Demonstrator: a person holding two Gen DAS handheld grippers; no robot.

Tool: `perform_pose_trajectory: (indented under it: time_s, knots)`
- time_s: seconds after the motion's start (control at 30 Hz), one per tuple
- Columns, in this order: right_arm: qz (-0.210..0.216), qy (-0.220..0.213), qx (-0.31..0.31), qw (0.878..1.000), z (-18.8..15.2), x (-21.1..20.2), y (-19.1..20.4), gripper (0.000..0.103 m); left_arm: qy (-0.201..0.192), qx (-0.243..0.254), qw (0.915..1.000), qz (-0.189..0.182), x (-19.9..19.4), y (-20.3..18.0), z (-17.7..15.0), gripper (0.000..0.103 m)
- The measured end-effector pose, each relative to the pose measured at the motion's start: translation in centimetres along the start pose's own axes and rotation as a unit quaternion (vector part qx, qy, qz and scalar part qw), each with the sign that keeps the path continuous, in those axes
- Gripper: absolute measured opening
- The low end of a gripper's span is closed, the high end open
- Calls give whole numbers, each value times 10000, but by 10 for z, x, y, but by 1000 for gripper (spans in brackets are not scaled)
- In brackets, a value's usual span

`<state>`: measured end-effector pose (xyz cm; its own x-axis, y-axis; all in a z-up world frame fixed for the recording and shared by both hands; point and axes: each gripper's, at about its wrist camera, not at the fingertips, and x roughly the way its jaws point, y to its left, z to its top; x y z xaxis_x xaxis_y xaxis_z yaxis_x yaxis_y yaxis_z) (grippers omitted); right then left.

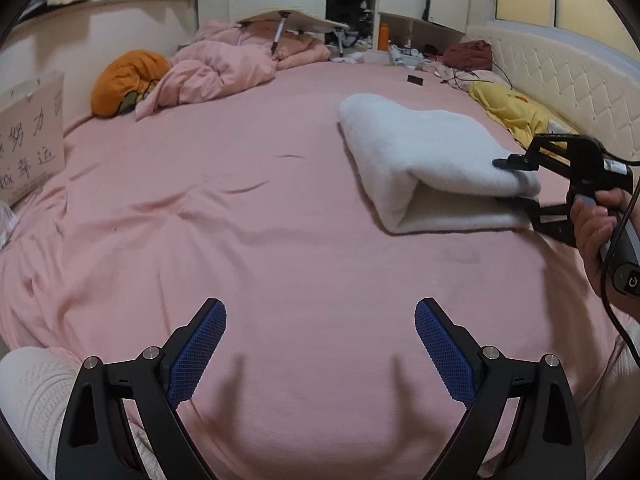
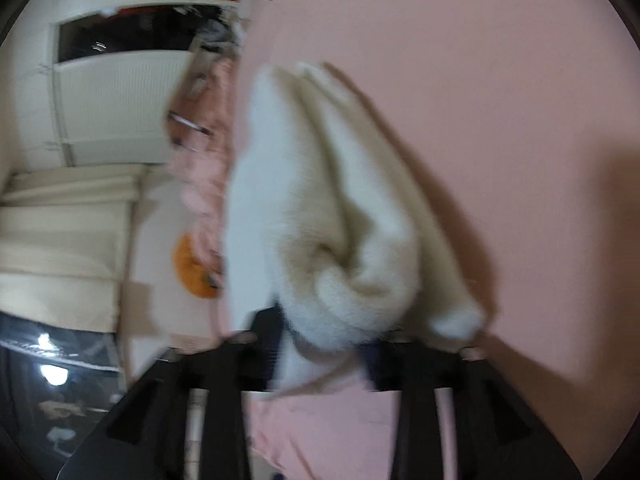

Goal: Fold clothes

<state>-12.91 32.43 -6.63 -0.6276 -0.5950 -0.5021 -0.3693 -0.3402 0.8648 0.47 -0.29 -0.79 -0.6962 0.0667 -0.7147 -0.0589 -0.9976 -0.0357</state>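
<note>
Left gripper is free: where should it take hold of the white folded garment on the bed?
Probably the rounded fold edge of the white garment, coming from its open left side with the left gripper. The right gripper already clamps the opposite end.

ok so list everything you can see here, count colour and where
fluffy garment: one, white, folded on the bed's right side
bed sheet: one, pink, covers the whole bed
crumpled duvet: one, pink, far end of the bed
cushion: one, orange, far left beside the duvet
yellow cloth: one, along the headboard at right
headboard: one, cream quilted, right edge
cardboard box: one, brown with writing, left edge
folding bed table: one, pale top, tipped on the duvet
dark red item: one, far right corner
left gripper: one, black with blue pads, open above bare sheet
right gripper: one, black, closed on the garment's near end
hand: one, holding the right gripper's handle
</note>
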Motion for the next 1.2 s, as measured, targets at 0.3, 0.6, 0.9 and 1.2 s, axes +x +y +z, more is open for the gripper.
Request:
perform_pose_trajectory:
  time_s: [0.3,0.6,0.9,1.2]
  knots:
    - [-1301,-532,-675,9878,-2,-37,28,55,-88,166,9998,41,-3,-2,1,96]
    - [-2798,-1548,-3053,8970,-95,-116,91,78,-6,128,9999,93,-10,-2,5,96]
    - [-3191,-821,-3709,8683,-228,-86,52,81,461,-193,9988,15,-7,2,-1,96]
    - [-3068,-1375,-4539,8252,-253,-93,77,81,379,-9,9992,154,-17,-6,-6,96]
